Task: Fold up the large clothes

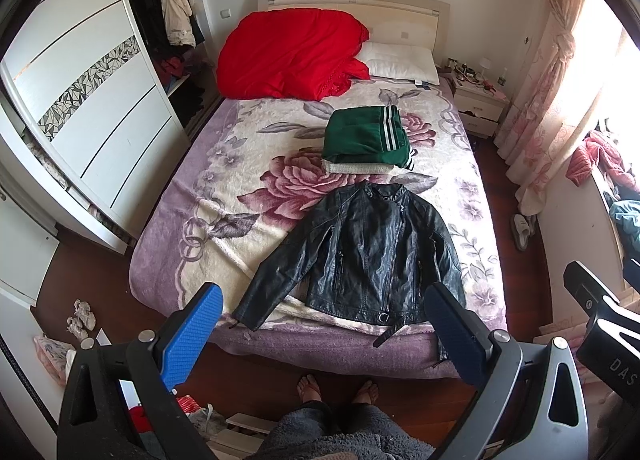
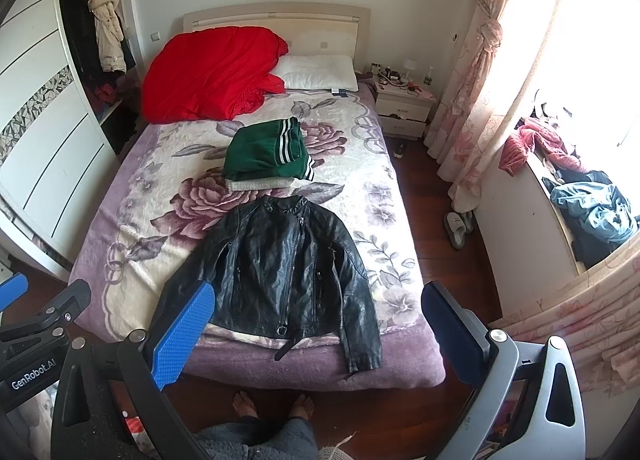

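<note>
On bed (image 1: pixel 168 244), jacket (image 1: pixel 360 252) collar toward headboard (image 1: pixel 352 4)

Both of my grippers held open at the foot of the bed (image 1: pixel 248 344).

My left gripper (image 1: pixel 328 334) has its jaws spread wide, the bright blue pad (image 1: pixel 190 340) on one side and the dark pad (image 1: pixel 454 336) on the other, gripping nothing. My right gripper (image 2: pixel 320 332) matches it, blue pad (image 2: pixel 182 334) and dark pad (image 2: pixel 452 332) set well apart and empty. Both sit side by side, short of the bed's near edge and above it. My bare feet (image 1: pixel 340 390) stand on the floor just before that edge, with grey fleecy trouser legs (image 1: pixel 340 436) directly beneath the grippers.
</note>
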`<state>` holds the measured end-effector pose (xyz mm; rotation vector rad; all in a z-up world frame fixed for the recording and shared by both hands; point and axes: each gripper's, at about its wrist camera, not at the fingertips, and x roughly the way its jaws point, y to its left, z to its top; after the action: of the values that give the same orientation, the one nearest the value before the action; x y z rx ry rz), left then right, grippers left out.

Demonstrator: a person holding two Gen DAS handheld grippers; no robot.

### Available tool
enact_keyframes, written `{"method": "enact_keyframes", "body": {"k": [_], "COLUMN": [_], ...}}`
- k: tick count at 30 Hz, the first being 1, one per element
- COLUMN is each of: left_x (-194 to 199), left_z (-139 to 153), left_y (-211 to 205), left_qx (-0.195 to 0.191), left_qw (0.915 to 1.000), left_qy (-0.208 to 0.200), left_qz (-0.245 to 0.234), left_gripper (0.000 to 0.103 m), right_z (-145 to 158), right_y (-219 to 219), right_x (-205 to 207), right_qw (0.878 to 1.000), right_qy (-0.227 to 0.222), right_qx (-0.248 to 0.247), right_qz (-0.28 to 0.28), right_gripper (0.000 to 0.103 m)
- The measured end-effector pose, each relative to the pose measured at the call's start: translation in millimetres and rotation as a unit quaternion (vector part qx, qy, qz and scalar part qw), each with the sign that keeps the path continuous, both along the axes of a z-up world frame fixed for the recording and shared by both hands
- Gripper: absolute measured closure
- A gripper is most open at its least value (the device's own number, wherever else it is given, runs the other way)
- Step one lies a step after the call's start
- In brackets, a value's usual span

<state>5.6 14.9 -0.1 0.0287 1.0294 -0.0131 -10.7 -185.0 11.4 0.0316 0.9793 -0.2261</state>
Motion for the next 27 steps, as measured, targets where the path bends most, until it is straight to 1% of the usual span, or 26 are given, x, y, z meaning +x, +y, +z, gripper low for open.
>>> {"method": "enact_keyframes", "body": {"k": [27], "left_x": [2.2], "left_z": [8.3], "left_y": [-1.8], "left_qx": [0.001], "left_qw": [1.0], "left_qy": [-0.008], "left_qz": [0.001], "left_gripper": [0.0], "right_z": [8.4], "right_y": [0.5], "right_x": [3.3], "right_qw": [1.0], "right_qy": [-0.003], "right_qx": [0.0], "right_qz": [0.002], "right_gripper": [0.0]}}
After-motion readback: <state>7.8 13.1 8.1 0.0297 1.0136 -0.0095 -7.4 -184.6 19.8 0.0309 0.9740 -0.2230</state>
